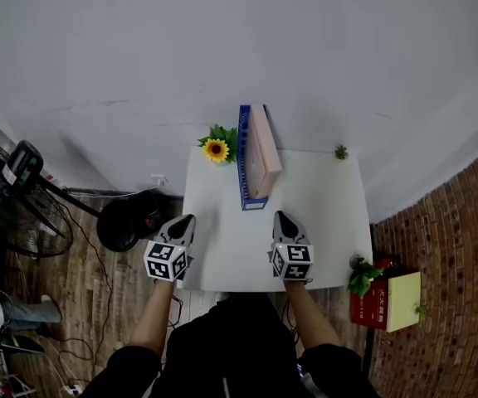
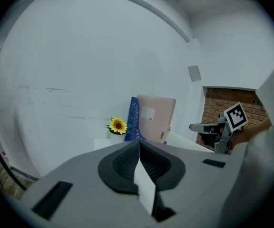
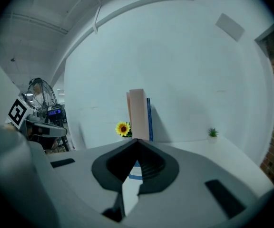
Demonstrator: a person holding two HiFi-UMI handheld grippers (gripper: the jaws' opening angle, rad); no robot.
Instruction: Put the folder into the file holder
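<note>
Folder [image 1: 265, 152] is seen upright in file holder [image 1: 244, 168]; task judged done. Left gripper [image 1: 186, 220] & right gripper [image 1: 281, 216] are closed w/ nothing held. Hands are best drawn back w/o bumping table [image 1: 326, 222].

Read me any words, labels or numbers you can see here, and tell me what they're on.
Nothing reads clearly.
Small white label on the upright pink folder: too small.
White print on the red box: blurred.
Marker cubes: black-and-white square patterns, no words.

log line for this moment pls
folder: standing in file holder | left gripper: shut, empty | right gripper: shut, empty | both over table, near side
</note>
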